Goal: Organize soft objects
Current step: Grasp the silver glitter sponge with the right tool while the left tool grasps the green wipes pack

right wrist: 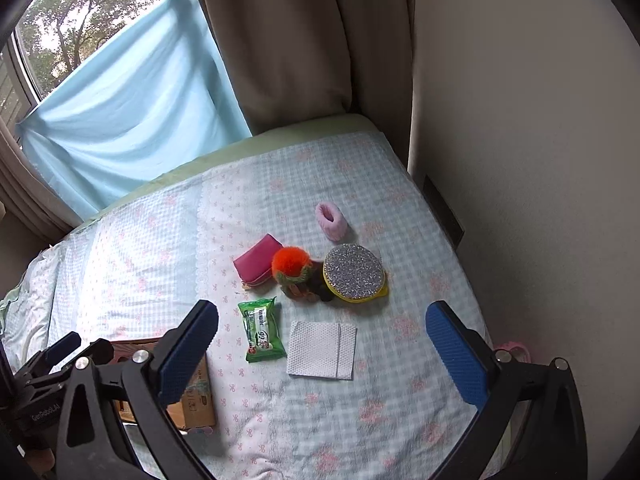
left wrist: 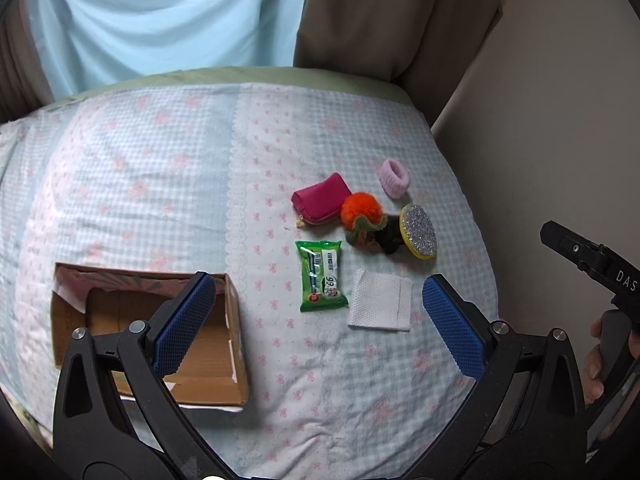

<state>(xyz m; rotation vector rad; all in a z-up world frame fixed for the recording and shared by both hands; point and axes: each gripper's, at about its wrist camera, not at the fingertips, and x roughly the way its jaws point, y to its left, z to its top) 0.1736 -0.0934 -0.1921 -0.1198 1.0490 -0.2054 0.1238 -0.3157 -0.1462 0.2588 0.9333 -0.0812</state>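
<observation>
Both grippers, left (left wrist: 316, 320) and right (right wrist: 322, 344), gape wide, empty (nothing boxed yet); the cloth (right wrist: 322, 350) wants a low, flat pinch toward the box (left wrist: 236, 320).

In the right wrist view the box (right wrist: 196, 396) is mostly hidden behind the right gripper's left finger, a dark item (right wrist: 326, 294) between the pompom (right wrist: 290, 262) and the sponge (right wrist: 354, 274) cannot be identified, the wipes (right wrist: 262, 330) print is too small to read, and a pink object (right wrist: 514, 350) is largely hidden.
</observation>
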